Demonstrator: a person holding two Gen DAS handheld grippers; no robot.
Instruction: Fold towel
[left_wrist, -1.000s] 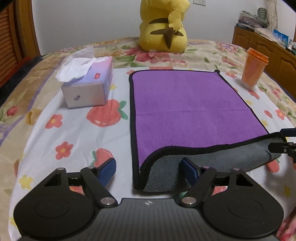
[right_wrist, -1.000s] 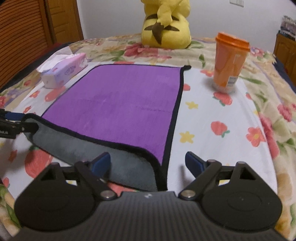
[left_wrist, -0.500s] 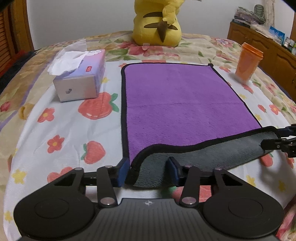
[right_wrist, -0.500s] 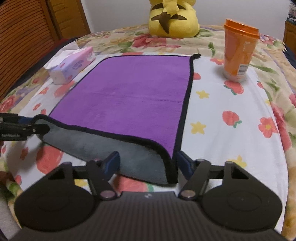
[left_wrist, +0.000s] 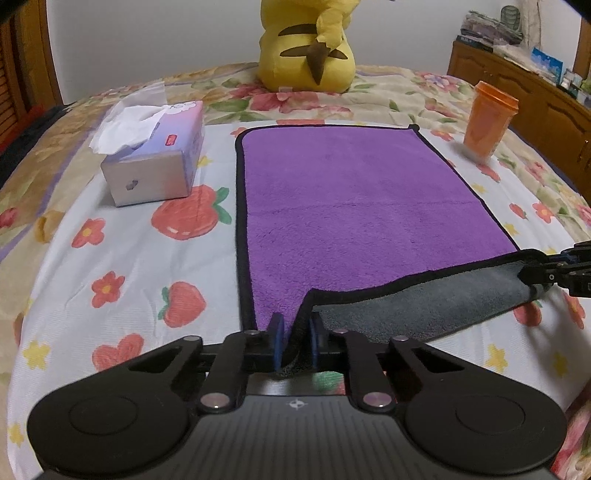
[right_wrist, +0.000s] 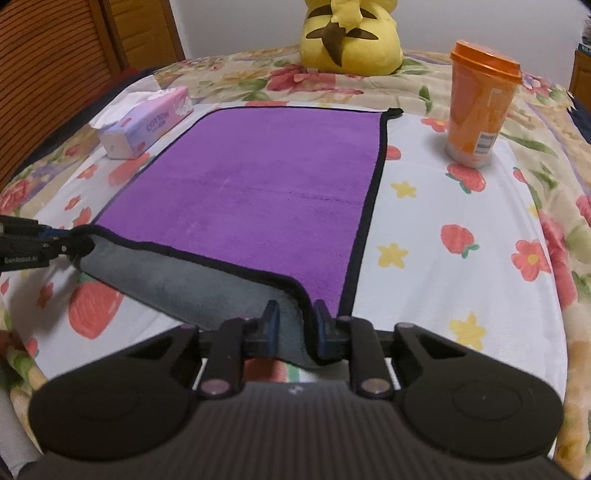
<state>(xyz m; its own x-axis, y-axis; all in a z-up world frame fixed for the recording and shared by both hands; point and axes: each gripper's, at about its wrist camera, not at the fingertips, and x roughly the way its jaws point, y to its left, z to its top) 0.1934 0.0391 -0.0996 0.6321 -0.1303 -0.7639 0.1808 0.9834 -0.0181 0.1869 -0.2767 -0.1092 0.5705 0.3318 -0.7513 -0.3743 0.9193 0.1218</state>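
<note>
A purple towel (left_wrist: 351, 199) with black trim and a grey underside lies flat on the flowered bedspread; it also shows in the right wrist view (right_wrist: 266, 184). Its near edge is lifted, showing the grey side (left_wrist: 424, 306). My left gripper (left_wrist: 294, 341) is shut on the near left corner. My right gripper (right_wrist: 297, 328) is shut on the near right corner. Each gripper shows at the edge of the other's view: the right one (left_wrist: 554, 275) and the left one (right_wrist: 44, 243).
A tissue box (left_wrist: 155, 166) stands left of the towel. An orange lidded cup (right_wrist: 480, 107) stands to its right. A yellow plush toy (left_wrist: 310, 48) sits at the far side of the bed. A wooden cabinet (left_wrist: 524, 96) is far right.
Both grippers went from open to shut, each closing on a near corner of the towel. The near edge has lifted a little.
</note>
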